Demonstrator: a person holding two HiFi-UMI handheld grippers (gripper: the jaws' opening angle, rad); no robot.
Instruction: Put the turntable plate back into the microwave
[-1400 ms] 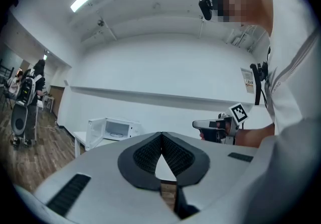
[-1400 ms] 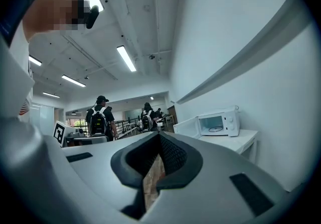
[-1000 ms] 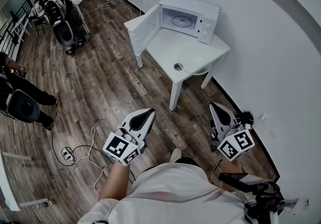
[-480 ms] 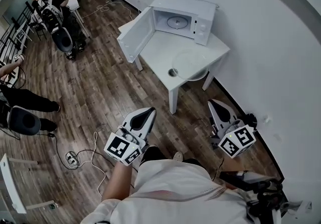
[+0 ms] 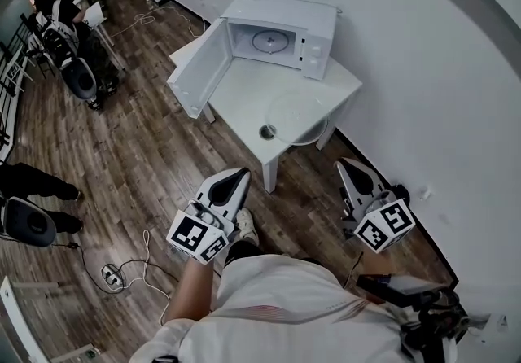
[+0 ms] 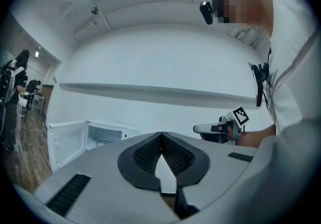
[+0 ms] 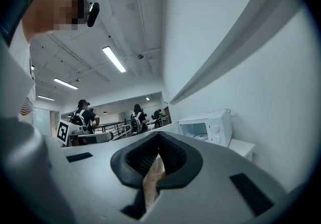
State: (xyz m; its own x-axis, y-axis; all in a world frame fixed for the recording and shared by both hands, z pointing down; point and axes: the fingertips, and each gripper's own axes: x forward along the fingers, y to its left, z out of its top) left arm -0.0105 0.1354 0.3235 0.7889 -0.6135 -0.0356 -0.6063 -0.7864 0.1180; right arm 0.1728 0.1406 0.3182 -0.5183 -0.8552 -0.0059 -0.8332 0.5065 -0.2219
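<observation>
Plate: glass turntable plate (image 5: 297, 111) lying flat on white table (image 5: 238, 80), near front corner, well apart from my tools. Am judging it stiff, weighty, slick, breakable, so am favouring a grip on its rim. Am keeping left tool (image 5: 241, 178) and right tool (image 5: 347, 168) closed, empty. Microwave (image 5: 285, 7) standing open behind.

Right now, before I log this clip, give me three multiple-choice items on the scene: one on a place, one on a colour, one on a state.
1. Where is the turntable plate? A: inside the microwave. B: on the table. C: in a gripper.
2. What colour is the microwave? A: black. B: silver. C: white.
3. How is the microwave's door? A: open. B: shut. C: taken off.
Answers: 1 B, it lies on the tabletop before the microwave; 2 C, its casing is white; 3 A, it stands wide, cavity exposed.
</observation>
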